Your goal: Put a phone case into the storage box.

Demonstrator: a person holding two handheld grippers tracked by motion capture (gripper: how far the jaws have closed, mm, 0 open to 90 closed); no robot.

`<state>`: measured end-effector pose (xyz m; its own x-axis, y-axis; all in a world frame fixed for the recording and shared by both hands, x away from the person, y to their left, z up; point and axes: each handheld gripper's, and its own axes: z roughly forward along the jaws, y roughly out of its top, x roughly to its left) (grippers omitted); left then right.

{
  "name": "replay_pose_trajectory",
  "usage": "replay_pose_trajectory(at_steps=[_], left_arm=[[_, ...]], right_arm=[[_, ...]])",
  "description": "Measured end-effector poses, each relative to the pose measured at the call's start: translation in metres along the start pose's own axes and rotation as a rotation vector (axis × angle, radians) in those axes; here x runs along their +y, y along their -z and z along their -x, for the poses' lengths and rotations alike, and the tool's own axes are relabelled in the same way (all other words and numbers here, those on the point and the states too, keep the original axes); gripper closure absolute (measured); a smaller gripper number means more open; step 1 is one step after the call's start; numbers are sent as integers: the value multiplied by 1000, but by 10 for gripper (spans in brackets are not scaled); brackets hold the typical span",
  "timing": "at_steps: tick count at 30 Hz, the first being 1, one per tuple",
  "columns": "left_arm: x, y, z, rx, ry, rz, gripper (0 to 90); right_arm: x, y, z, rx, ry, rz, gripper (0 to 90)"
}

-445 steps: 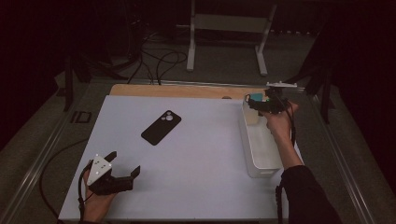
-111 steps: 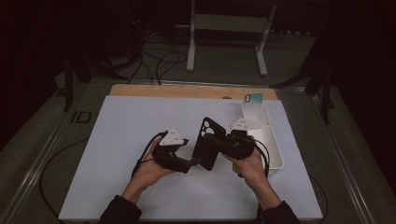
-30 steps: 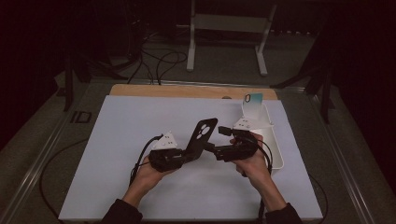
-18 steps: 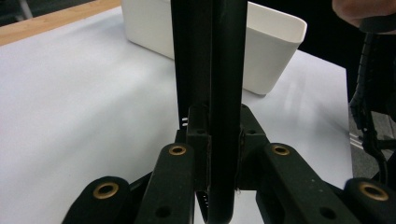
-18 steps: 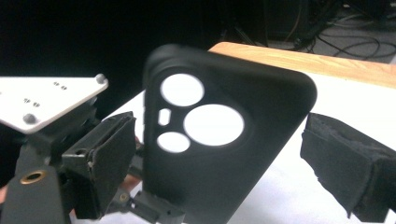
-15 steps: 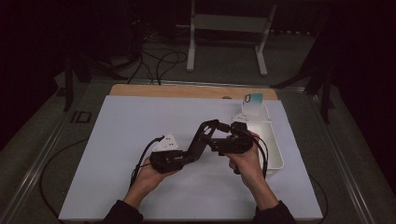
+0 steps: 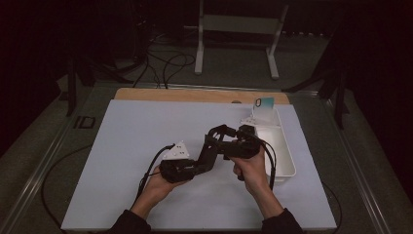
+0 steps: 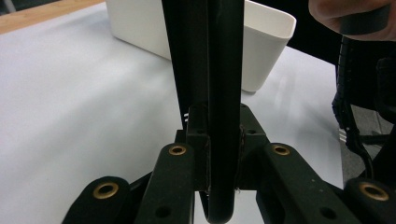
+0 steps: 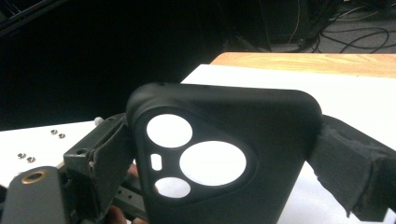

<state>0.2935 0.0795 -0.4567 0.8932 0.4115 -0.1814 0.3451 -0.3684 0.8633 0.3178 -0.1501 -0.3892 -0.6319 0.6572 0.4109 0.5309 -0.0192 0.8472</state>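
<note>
**Both claws on the phone case, mid-worktop**

From the high view, two hands meet just right of the worktop's (image 7: 146,146) centre. The left claw (image 7: 202,161) points toward two o'clock, the right claw (image 7: 216,139) comes in from three o'clock, and a black phone case (image 7: 210,148) stands tilted between them, lifted off the surface. From up here the case is a dark sliver, and the grip is hard to read.

The left gripper view settles one side: the case (image 8: 219,93) shows edge-on, a thin black bar rising at twelve o'clock, with the left claw (image 8: 219,154) clenched tight on its lower edge. At one o'clock sits a white bin (image 8: 261,51), and a hand (image 8: 345,11) at the upper right corner.

The right gripper view turns the case (image 9: 219,154) flat to us: camera cut-outs are open, with white worktop showing through the holes. The right claw (image 9: 224,158) has a padded jaw pressed on each side edge, so it is grasping the case too.

The surface is a pale sheet with a wooden strip (image 7: 199,95) along twelve o'clock, and the white bin (image 7: 280,146) lies at three o'clock. The room beyond is dark, with cables (image 7: 165,63) on the floor and a grey stand (image 7: 238,34) at twelve o'clock.
</note>
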Motion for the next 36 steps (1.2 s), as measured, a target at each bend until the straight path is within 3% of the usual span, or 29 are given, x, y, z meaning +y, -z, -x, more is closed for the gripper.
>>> replay_pose_trajectory(at_steps=[12, 15, 21, 22, 31, 36], left_arm=[[0, -1, 0, 12, -7, -7, 798], [0, 0, -2, 4, 9, -3, 760], [1, 2, -3, 17, 32, 0, 514], [1, 3, -4, 23, 34, -1, 514], [-3, 12, -8, 116, 59, 9, 238], [-5, 20, -8, 165, 57, 16, 155]], right_arm=[[-1, 2, -7, -24, 39, 11, 138], [-1, 3, -7, -24, 45, 11, 140], [-2, 3, -6, -35, 41, 11, 140], [-2, 3, -6, -35, 41, 11, 140], [-2, 5, -2, -59, 53, 7, 140], [-2, 6, -2, -70, 63, 9, 140]])
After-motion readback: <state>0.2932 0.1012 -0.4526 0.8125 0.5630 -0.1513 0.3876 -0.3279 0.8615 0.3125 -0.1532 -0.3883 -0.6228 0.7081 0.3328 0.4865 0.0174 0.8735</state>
